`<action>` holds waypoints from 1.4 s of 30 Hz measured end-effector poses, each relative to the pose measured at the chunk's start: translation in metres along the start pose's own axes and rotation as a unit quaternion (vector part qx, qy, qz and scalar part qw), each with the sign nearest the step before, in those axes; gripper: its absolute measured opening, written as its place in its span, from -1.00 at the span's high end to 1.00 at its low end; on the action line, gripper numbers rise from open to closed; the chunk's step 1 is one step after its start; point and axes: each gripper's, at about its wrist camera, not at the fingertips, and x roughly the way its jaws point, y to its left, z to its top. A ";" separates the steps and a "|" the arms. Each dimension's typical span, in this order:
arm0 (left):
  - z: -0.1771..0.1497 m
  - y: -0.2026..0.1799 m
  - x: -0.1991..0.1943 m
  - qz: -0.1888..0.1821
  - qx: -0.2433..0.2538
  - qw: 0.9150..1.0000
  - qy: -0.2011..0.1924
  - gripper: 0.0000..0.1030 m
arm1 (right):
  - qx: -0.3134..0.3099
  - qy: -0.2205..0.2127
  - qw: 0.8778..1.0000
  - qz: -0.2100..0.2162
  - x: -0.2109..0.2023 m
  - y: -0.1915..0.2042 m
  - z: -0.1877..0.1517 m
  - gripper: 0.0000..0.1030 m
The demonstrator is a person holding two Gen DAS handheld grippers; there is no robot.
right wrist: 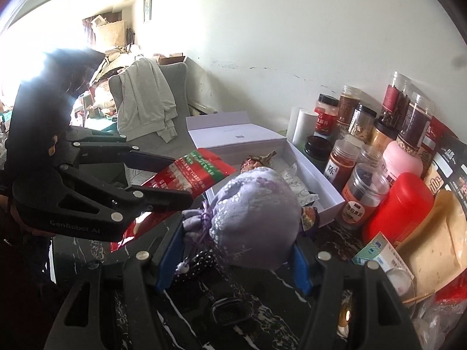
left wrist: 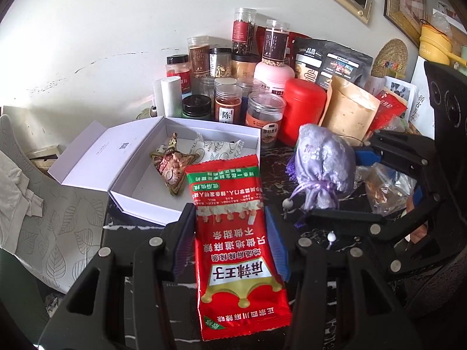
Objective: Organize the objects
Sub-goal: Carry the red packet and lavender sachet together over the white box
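Observation:
My left gripper (left wrist: 230, 230) is shut on a red snack packet (left wrist: 233, 233) with Chinese print and holds it above the black marble table, its far end over the near edge of an open white box (left wrist: 146, 192). The box holds a brown wrapped snack (left wrist: 170, 166) and a white printed sachet (left wrist: 216, 148). My right gripper (right wrist: 239, 248) is shut on a lilac drawstring pouch (right wrist: 256, 215), held just right of the box. In the right wrist view the left gripper (right wrist: 163, 178) and the packet (right wrist: 186, 175) are at the left, the box (right wrist: 318, 180) behind.
Many spice jars (left wrist: 227, 108), a red canister (left wrist: 303, 110) and food pouches (left wrist: 347, 110) crowd the back of the table against the wall. A clear plastic bag (left wrist: 388, 186) lies at the right. A grey chair with draped clothes (right wrist: 146, 102) stands left of the table.

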 end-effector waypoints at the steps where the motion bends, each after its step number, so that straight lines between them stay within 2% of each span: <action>1: 0.003 0.002 0.004 0.000 0.000 1.000 0.000 0.11 | 0.000 -0.001 1.000 -0.003 0.003 -0.004 0.004 -0.26; 19: 0.071 0.041 0.067 0.018 0.019 1.000 -0.012 0.11 | 0.017 -0.019 0.999 -0.022 0.054 -0.062 0.055 -0.26; 29: 0.109 0.062 0.095 0.036 0.022 0.998 -0.039 0.11 | 0.026 -0.021 0.999 -0.021 0.085 -0.085 0.077 -0.26; 36: 0.127 0.077 0.128 0.042 0.020 0.998 -0.035 0.11 | 0.032 -0.019 0.999 -0.023 0.111 -0.101 0.092 -0.26; 42: 0.132 0.091 0.162 0.039 0.019 0.999 -0.020 0.11 | 0.046 -0.006 0.998 -0.035 0.139 -0.117 0.091 -0.26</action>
